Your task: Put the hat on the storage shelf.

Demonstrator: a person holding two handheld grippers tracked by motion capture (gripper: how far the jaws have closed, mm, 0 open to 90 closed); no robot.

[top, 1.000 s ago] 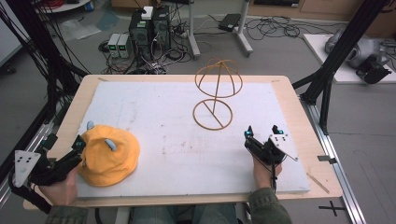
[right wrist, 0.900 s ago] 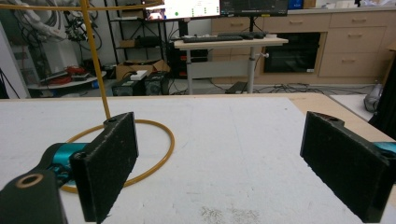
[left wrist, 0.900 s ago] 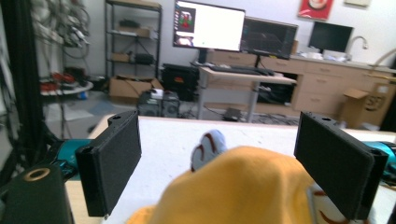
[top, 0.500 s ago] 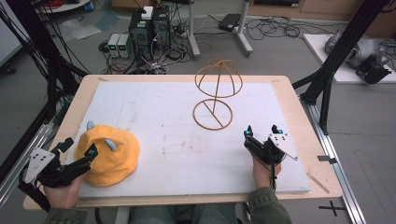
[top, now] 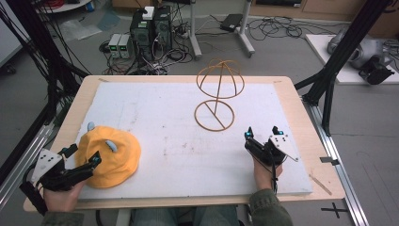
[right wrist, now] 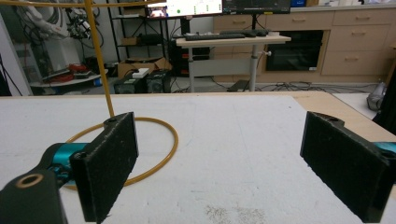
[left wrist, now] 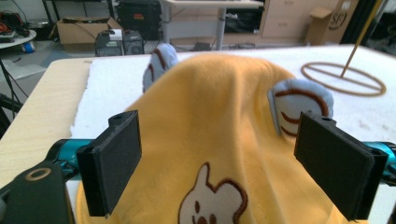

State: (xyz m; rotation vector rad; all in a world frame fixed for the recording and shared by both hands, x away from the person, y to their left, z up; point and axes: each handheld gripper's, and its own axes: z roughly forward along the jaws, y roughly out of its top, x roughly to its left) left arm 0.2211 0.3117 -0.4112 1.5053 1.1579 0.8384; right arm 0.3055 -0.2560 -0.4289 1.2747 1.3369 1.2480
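Hat not yet on the stand

Our left gripper [left wrist: 219, 168], jaws spread, brackets the yellow hat [top: 109, 155]; the stand [top: 217, 96] at one o'clock seemingly waits bare; right gripper [top: 261, 136] spread, empty.

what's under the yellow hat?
The yellow hat lies on the white foam mat, which shows all around it. Anything beneath its crown is covered; the pictures cannot tell.

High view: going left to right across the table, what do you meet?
Left gripper → yellow hat → wire stand → right gripper.
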